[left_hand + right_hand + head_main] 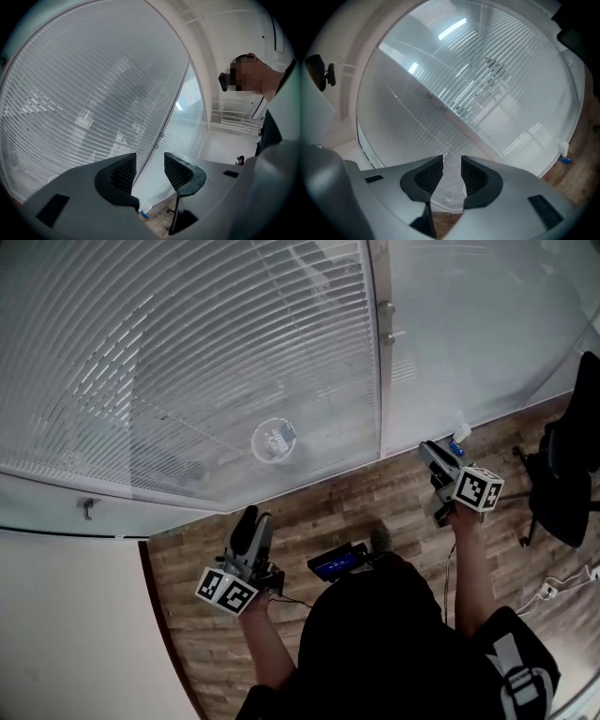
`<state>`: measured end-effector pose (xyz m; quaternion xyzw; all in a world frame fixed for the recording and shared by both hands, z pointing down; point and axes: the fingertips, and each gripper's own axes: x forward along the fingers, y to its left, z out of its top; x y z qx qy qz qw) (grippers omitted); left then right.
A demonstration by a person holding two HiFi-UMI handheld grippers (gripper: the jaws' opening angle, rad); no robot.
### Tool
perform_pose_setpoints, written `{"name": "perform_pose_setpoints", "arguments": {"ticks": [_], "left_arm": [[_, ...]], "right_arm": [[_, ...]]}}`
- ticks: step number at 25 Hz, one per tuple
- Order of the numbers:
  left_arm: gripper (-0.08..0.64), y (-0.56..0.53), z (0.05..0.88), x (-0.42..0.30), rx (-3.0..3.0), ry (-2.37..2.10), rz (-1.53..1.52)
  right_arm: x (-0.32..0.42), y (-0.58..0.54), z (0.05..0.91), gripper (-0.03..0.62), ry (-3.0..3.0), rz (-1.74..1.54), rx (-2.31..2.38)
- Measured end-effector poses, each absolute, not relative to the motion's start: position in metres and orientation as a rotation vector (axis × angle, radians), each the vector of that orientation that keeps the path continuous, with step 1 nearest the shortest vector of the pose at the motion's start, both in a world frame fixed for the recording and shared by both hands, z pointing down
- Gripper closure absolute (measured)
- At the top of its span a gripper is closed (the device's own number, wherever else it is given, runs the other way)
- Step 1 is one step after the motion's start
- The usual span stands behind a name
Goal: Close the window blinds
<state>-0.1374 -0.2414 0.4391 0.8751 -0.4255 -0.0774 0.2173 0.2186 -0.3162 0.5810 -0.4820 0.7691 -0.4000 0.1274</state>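
Note:
White slatted window blinds (187,362) cover the big glass pane ahead, and dim shapes show through the slats. A second blind (469,324) hangs right of the vertical frame (377,352). My left gripper (253,518) is held low over the wooden floor, short of the glass, open and empty. My right gripper (428,447) is near the foot of the frame, also open and empty. In the left gripper view the gripper (150,164) faces the blinds (84,103) with only the window in its gap. In the right gripper view the gripper (452,165) faces the blinds (487,84) at a roll.
A black office chair (567,474) stands at the right. A small blue object (456,448) lies on the wooden floor (319,507) by the window's foot. A white wall (66,615) runs along the left. Two knobs (386,310) sit on the frame.

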Motion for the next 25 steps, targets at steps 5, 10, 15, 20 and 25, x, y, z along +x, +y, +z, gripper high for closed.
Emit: {"name": "perform_pose_setpoints", "arguments": {"ticks": [5,10,15,20,25], "left_arm": [[0.362,-0.205,0.441,-0.141,2.498,-1.051,-0.260],[0.362,-0.153,0.464,-0.166,2.457,-0.981,-0.349],[0.362,-0.097,0.492,-0.174,2.364,-0.948,-0.418],[0.362,-0.069,0.487,-0.191,2.344,-0.988,-0.474],[0.362,-0.048,0.468,-0.186,2.357,-1.056,-0.493]], "right_arm": [[0.223,-0.227,0.602,0.465,2.166,-1.186,-1.540],[0.182,-0.156,0.571,0.465,2.200,-1.114,-1.518],[0.168,-0.085,0.551,0.465,2.308,-1.085,-1.554],[0.158,-0.065,0.522,0.465,2.377,-1.005,-1.523],[0.139,-0.067,0.489,0.465,2.488,-0.914,-1.394]]}}
